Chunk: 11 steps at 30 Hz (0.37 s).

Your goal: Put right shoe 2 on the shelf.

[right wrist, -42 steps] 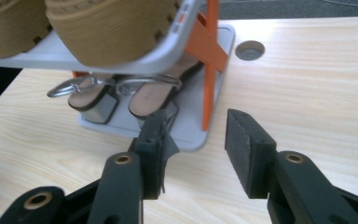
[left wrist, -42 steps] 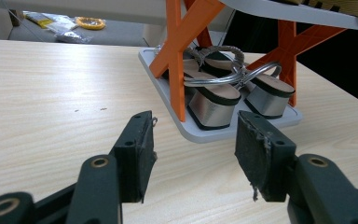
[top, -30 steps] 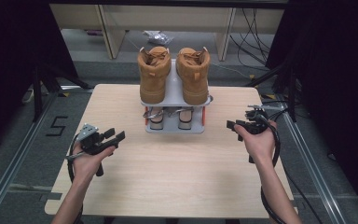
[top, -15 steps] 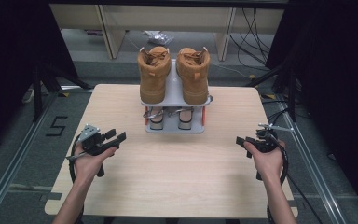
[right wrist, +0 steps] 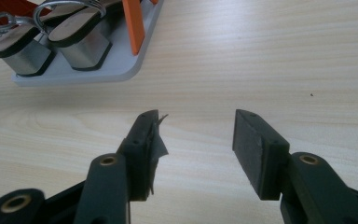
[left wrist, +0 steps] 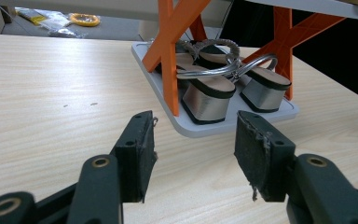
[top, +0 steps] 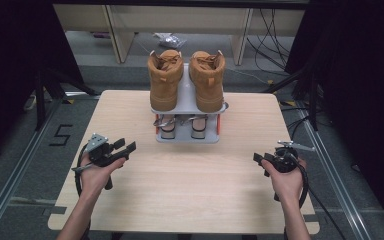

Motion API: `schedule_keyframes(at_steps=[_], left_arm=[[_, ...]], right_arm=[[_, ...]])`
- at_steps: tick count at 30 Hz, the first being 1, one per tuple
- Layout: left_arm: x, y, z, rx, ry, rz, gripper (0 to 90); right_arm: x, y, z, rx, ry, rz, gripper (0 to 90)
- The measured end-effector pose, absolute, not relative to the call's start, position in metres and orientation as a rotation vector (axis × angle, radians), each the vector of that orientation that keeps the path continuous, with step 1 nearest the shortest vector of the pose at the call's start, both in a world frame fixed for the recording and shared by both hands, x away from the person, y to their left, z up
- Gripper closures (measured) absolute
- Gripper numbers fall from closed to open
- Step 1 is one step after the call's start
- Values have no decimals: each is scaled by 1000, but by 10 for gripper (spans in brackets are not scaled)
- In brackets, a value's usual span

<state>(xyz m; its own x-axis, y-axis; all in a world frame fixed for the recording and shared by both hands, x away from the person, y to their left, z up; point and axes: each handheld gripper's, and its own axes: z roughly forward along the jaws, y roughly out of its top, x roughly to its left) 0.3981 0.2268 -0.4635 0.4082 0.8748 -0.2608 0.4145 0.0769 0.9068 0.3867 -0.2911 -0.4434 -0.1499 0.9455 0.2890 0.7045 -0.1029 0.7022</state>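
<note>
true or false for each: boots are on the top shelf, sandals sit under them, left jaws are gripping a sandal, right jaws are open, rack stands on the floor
1. The tan boots stand on the rack's top shelf. True.
2. The sandals sit on the lower shelf. True.
3. The left gripper is gripping a sandal. False: its jaws are open and empty, short of the rack.
4. The right gripper has its jaws open. True; they have just been opening, with nothing between them.
5. The rack stands on the floor. False: it stands on the wooden table.

lab: floor rails [top: 10, 187], loose cables [top: 275, 30]
</note>
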Motion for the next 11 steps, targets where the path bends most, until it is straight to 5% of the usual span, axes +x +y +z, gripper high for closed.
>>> schedule_keyframes(at_steps=[11], left_arm=[[399, 228, -463, 1533, 1193, 511, 469]], right_arm=[[386, -285, -441, 1803, 1887, 1129, 513]])
